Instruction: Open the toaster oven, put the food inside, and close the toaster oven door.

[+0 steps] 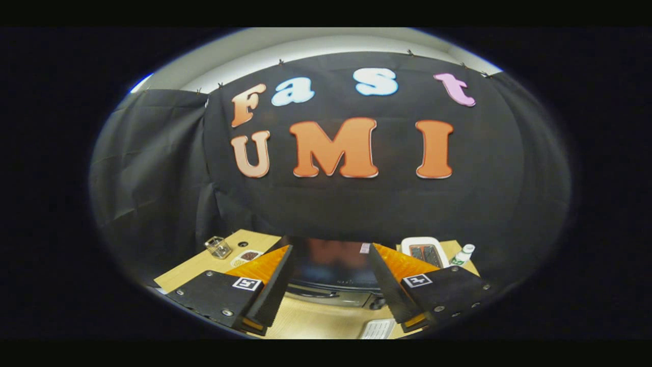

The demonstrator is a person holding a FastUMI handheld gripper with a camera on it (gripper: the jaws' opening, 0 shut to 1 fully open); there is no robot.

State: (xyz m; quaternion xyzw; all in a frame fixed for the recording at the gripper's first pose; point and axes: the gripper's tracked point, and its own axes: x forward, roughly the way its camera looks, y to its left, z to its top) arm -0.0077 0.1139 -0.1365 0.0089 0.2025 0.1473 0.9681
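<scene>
**Where things sit on our table**

We see the toaster oven (333, 270) standing on the table (198, 270), ahead of our gripper (331, 285) and framed between its two spread fingers, with its door handle (313, 293) nearest us. To the left of the oven lie a small glass jar (218, 247) and, just right of it, a small plate (248, 257). To the right of the oven rests a tray (425, 252), and right of that a bottle (462, 255). The cloth wall (356, 204) hangs behind everything.
</scene>
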